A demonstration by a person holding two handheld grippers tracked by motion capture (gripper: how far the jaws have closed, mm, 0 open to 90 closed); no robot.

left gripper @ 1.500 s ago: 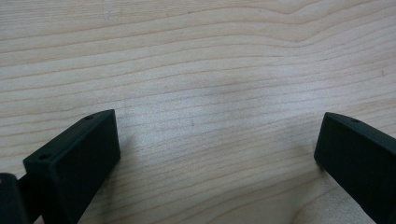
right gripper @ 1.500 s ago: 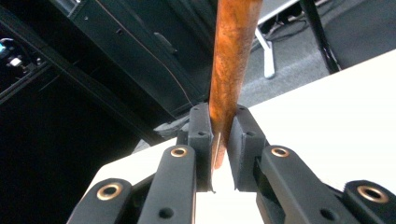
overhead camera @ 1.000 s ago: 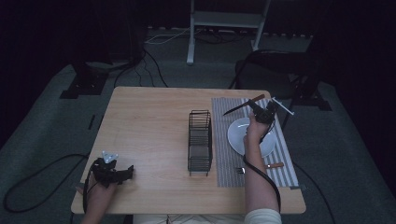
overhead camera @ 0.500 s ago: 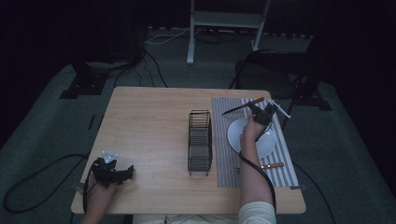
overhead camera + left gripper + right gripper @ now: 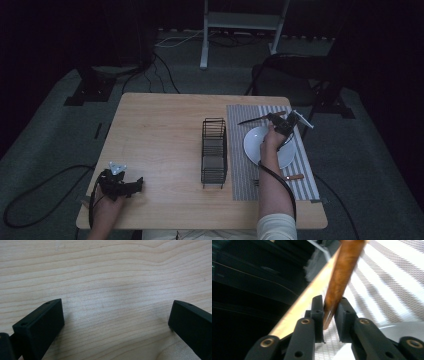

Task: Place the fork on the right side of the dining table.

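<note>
Pointing left along the mat's far edge: knife [image 5: 255, 120], level.

Wood-handled knife [image 5: 342, 275], tilted, above striped mat, btwn fingers [image 5: 318, 312]

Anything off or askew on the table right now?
Mostly tidy. One oddity: the right gripper holds a wooden-handled knife slanted above the striped mat's far end, its jaws just opening around the handle. The plate sits flat, the wire rack stands upright, and another wooden-handled utensil lies near the plate. Nothing spilled or damaged.
</note>
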